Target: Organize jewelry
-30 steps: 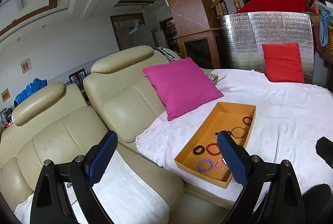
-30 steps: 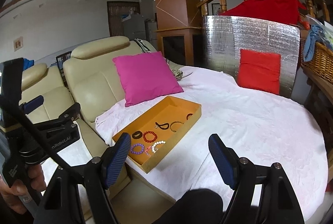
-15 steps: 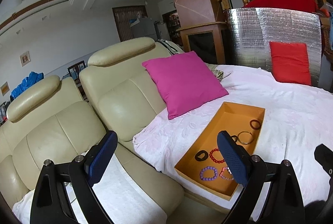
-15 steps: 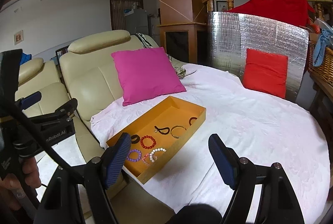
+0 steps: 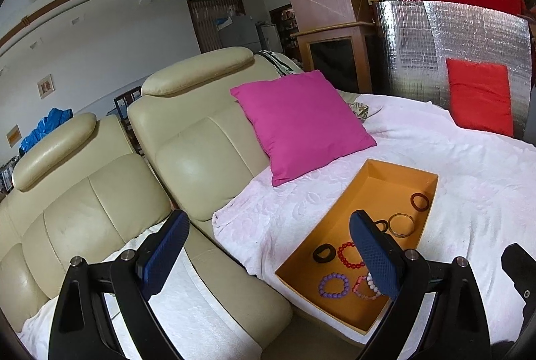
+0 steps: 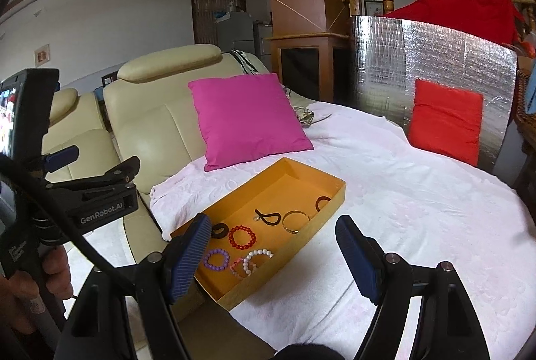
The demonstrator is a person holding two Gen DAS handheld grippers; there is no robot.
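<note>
An orange tray [image 5: 378,192] [image 6: 278,189] lies on the white cloth. It holds several bracelets: a purple bead one [image 5: 333,284] [image 6: 216,259], a red bead one [image 5: 350,254] [image 6: 242,237], a white bead one [image 6: 258,258], a gold bangle [image 5: 402,224] [image 6: 294,221] and a dark brown ring [image 5: 419,202] [image 6: 322,202]. My left gripper [image 5: 268,246] hangs open and empty, short of the tray's left side. My right gripper [image 6: 273,253] is open and empty over the tray's near corner. The left gripper's body [image 6: 90,189] also shows in the right wrist view.
A pink cushion [image 5: 301,125] leans on the cream sofa [image 5: 187,139] behind the tray. A red cushion [image 6: 445,119] rests against a silver foil panel [image 6: 435,58] at the back right. White cloth [image 6: 418,209] spreads to the tray's right. A hand [image 6: 20,293] grips the left tool.
Both grippers have come closer to the tray, which looks larger in both views. Their jaws stay as wide apart as before. Nothing in the tray has moved.
</note>
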